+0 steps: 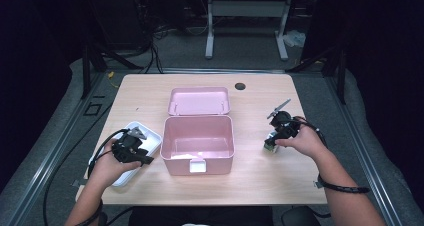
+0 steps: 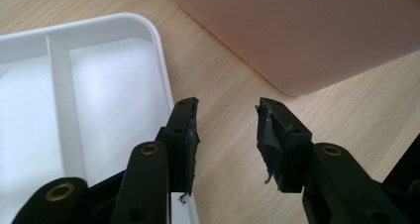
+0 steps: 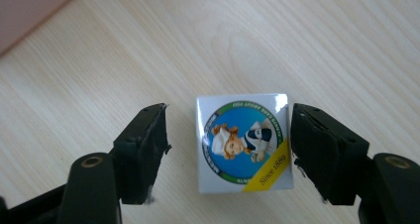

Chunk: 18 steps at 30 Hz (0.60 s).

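Note:
A small square packet [image 3: 242,142] with a round blue picture lies flat on the wooden table [image 1: 260,181], right of an open pink box [image 1: 215,167]. My right gripper [image 3: 228,144] points down over the packet, one jaw on each side. There is a clear gap on the left side, so the gripper is open. From above, the packet [image 1: 270,147] peeks out under the right gripper [image 1: 274,142]. My left gripper [image 2: 228,130] is open and holds nothing. It hovers over bare wood between a white divided tray [image 2: 114,85] and the pink box [image 2: 307,30].
The box's lid [image 1: 199,101] lies folded back flat behind it, and a white latch [image 1: 198,166] sits on its front wall. The white tray [image 1: 150,136] rests near the table's left edge. A dark round hole [image 1: 240,86] marks the far side. Cables trail off both grippers.

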Each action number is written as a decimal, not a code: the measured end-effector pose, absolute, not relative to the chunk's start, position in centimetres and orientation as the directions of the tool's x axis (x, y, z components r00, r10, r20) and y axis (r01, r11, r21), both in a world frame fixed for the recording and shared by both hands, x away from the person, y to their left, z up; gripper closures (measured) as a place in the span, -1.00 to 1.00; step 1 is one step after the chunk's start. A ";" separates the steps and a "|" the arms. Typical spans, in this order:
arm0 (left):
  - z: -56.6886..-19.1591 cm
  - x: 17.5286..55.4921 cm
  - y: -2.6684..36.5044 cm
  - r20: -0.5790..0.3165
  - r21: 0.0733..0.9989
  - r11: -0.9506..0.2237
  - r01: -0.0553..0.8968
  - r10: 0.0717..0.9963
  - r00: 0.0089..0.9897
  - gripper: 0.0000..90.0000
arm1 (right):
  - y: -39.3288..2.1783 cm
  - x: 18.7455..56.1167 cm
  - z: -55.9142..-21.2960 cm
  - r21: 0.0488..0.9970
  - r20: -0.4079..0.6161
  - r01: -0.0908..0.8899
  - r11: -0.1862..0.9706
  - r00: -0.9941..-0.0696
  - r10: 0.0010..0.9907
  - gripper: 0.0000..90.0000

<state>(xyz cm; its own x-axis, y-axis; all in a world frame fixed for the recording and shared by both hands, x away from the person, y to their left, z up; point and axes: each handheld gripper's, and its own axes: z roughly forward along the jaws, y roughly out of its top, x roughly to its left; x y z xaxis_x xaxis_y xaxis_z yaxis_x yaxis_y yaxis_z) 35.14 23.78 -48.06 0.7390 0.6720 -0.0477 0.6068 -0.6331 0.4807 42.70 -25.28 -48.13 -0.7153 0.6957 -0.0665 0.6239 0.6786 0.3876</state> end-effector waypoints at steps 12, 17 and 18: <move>-48.2 35.2 23.8 -0.048 0.477 -0.633 0.610 0.674 0.737 0.32 | -24.7 42.9 -47.9 0.275 -0.133 0.649 0.709 -0.705 0.697 -0.02; -48.3 35.1 23.9 -0.051 0.477 -0.630 0.613 0.676 0.735 0.32 | -24.1 43.4 -47.8 0.213 -0.145 0.668 0.713 -0.700 0.699 0.01; -48.3 35.2 23.9 -0.049 0.477 -0.632 0.611 0.675 0.736 0.32 | -24.0 43.5 -47.7 0.201 -0.150 0.669 0.715 -0.700 0.698 0.01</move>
<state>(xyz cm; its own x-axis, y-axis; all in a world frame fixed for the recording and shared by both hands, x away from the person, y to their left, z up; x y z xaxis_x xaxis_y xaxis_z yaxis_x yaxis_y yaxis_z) 35.16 23.90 -48.27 0.7364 0.6747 -0.0493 0.6110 -0.6320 0.4767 43.50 -24.02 -47.75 -0.7004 0.6977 -0.1505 0.6694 0.7153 0.2006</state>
